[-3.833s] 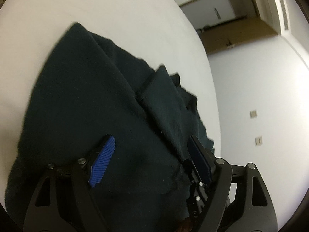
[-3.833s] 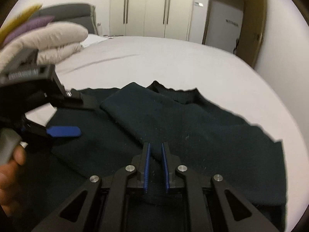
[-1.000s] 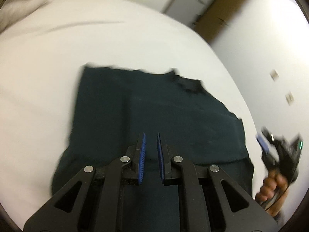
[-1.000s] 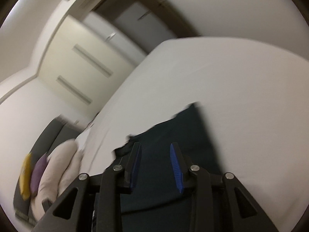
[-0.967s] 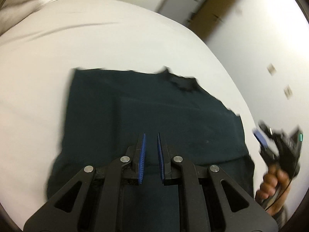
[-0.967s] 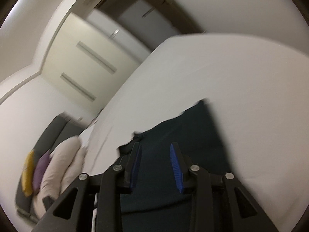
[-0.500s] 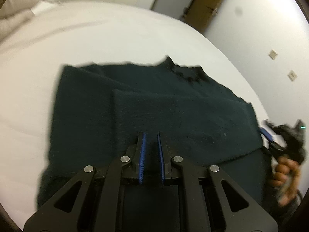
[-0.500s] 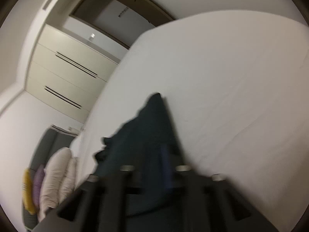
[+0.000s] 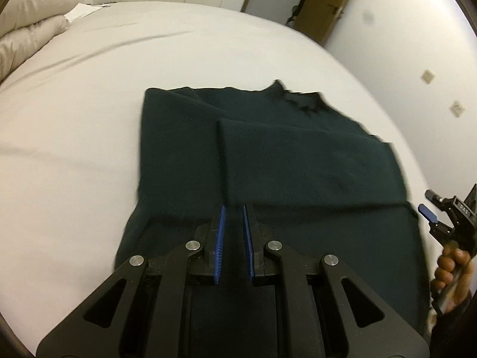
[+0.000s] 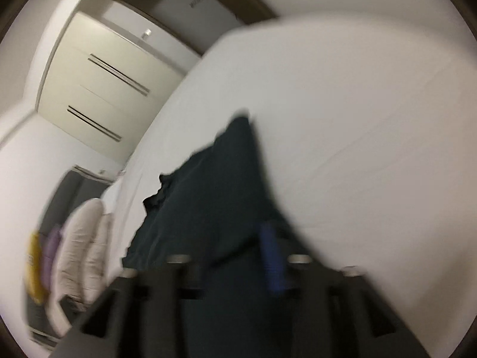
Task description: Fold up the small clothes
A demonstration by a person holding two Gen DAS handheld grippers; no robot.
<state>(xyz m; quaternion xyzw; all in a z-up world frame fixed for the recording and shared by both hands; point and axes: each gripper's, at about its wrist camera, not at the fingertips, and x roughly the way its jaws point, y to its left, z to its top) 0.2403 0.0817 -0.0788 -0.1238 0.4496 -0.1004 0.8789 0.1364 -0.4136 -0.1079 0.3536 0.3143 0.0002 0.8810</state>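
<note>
A dark green sweater (image 9: pixel 298 161) lies flat on the white bed (image 9: pixel 89 104), collar at the far side, with a sleeve folded across its middle. My left gripper (image 9: pixel 232 223) hovers over the sweater's near hem; its blue pads stand a narrow gap apart with nothing between them. My right gripper (image 9: pixel 429 217) shows in the left wrist view at the sweater's right edge, held by a hand, jaws open. In the blurred right wrist view the sweater (image 10: pixel 208 194) lies ahead of the right gripper (image 10: pixel 238 256); only one blue pad (image 10: pixel 272 256) is discernible.
Beige pillows (image 9: pixel 26 21) lie at the bed's far left. A yellow and a purple cushion (image 10: pixel 41 256) sit beside pillows in the right wrist view. Wardrobes (image 10: pixel 98 89), a door and white walls stand behind the bed.
My left gripper, open earlier, is shut and has pulled back toward the near hem. My right gripper has swung to the sweater's right edge and tilted; its view is now blurred.
</note>
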